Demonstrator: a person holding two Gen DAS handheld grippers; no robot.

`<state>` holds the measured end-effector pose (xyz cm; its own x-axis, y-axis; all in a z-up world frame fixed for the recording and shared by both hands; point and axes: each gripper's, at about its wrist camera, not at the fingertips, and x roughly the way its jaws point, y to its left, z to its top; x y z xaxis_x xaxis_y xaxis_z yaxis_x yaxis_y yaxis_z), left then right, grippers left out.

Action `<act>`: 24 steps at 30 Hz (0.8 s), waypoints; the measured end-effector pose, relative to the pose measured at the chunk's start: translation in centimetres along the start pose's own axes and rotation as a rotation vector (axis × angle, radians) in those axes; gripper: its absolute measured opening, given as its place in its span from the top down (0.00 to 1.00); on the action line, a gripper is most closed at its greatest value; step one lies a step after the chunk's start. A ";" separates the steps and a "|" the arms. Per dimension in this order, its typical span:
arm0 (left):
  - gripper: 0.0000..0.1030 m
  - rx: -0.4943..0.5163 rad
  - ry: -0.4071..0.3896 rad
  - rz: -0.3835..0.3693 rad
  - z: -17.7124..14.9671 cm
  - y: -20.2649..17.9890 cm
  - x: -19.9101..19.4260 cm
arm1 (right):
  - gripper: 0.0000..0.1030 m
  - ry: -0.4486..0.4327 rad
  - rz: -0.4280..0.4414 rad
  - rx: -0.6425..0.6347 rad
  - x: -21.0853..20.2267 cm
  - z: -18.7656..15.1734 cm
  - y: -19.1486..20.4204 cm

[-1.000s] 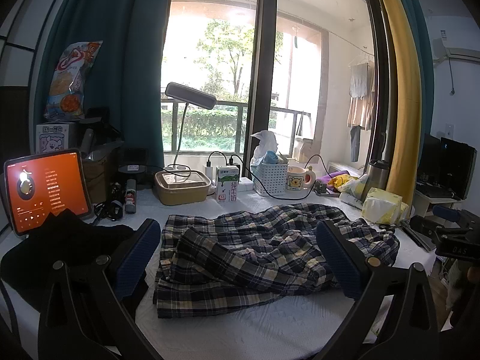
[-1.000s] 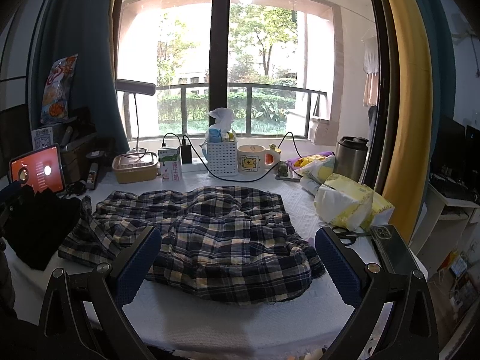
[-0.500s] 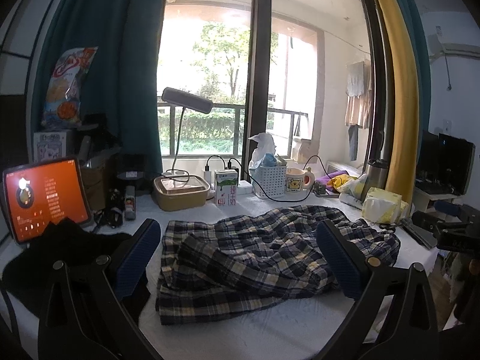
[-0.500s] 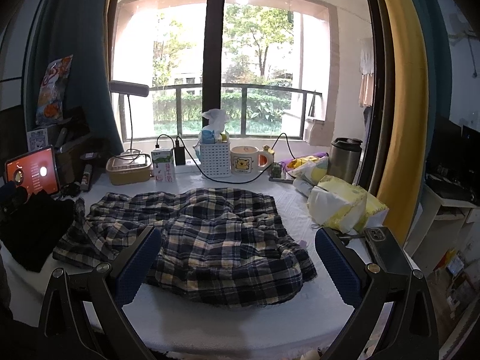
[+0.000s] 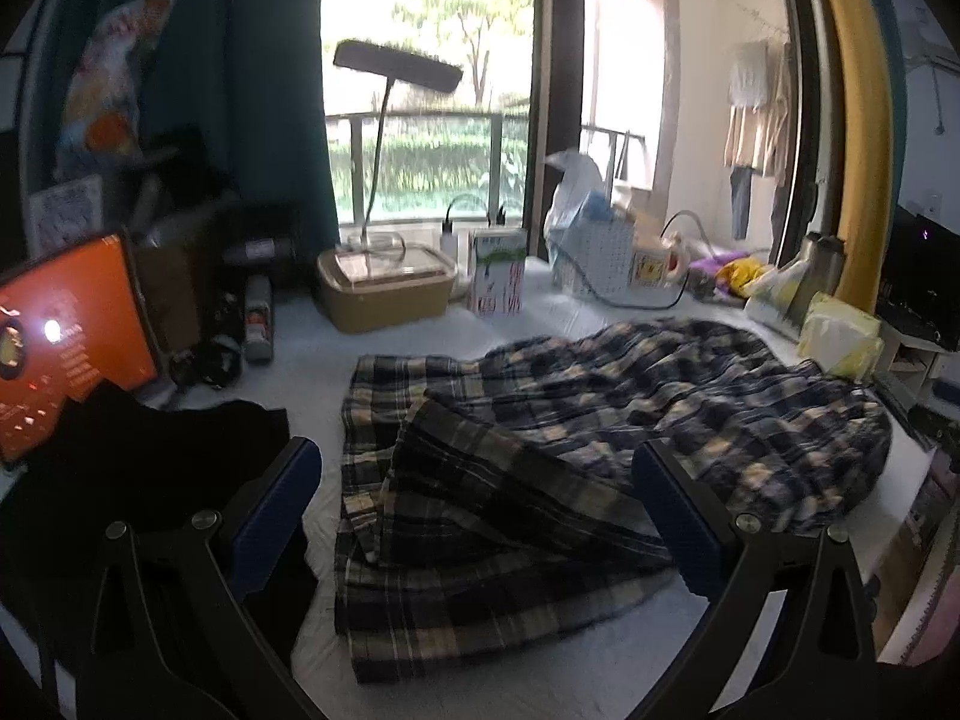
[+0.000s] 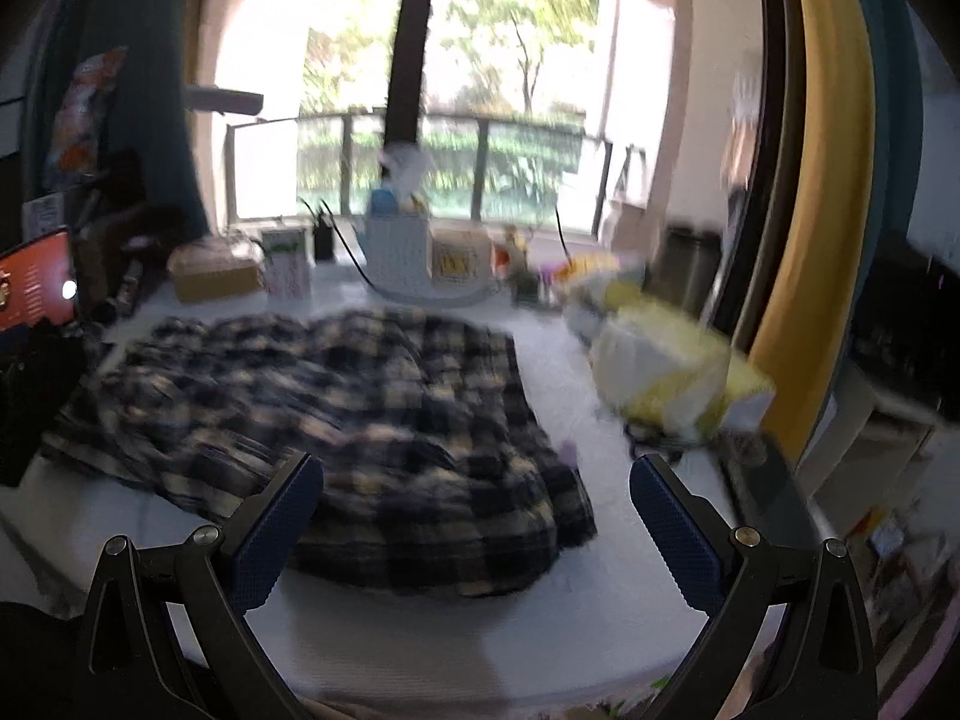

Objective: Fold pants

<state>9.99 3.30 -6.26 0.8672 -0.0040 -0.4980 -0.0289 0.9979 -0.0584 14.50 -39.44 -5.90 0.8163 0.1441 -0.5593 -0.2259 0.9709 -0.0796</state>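
Observation:
Plaid pants (image 5: 540, 456) in dark blue and cream lie crumpled across the white table (image 5: 480, 678). In the left wrist view their leg ends lie nearest, at lower centre. My left gripper (image 5: 477, 516) hovers above those leg ends, open, with nothing between its blue pads. In the right wrist view the same pants (image 6: 336, 420) show blurred, with the wide waist part closest. My right gripper (image 6: 474, 522) hangs open over that near edge of the cloth, touching nothing.
A black garment (image 5: 138, 468) and an orange-lit tablet (image 5: 66, 342) lie at the left. Along the back stand a lamp (image 5: 390, 78), a tan box (image 5: 384, 288), a carton (image 5: 498, 276), a white basket (image 5: 594, 252) and a mug (image 5: 657, 261). Yellow packs (image 6: 666, 372) sit right.
Both grippers have moved forward and lower toward the pants, which now look larger in both views. The right wrist view has become motion-blurred. Both jaws stay open.

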 end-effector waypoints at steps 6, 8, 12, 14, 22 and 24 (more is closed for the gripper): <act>0.01 -0.058 0.061 -0.006 1.4 1.5 4.9 | 0.21 0.159 0.086 0.116 5.6 -1.5 -3.5; 0.28 -0.040 0.088 -0.026 1.1 1.3 5.7 | 0.22 0.172 0.098 0.113 6.3 -1.5 -3.5; 0.88 -0.032 0.167 -0.079 -0.7 0.7 4.9 | 0.72 0.167 0.068 0.068 6.5 -1.8 -3.1; 0.94 -0.032 0.192 -0.097 -1.7 0.4 3.6 | 0.76 0.159 0.082 0.055 6.0 -2.1 -3.2; 0.94 -0.101 0.359 -0.126 -7.3 0.4 -1.7 | 0.77 0.174 0.038 -0.031 2.5 -4.0 -3.9; 0.94 -0.092 0.394 -0.130 -8.0 0.5 -2.2 | 0.77 0.215 0.046 -0.043 2.4 -5.1 -3.9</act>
<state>4.10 3.26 -12.08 0.6107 -0.1715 -0.7731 0.0086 0.9776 -0.2101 14.60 -43.83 -11.10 0.6736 0.1397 -0.7258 -0.2866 0.9545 -0.0823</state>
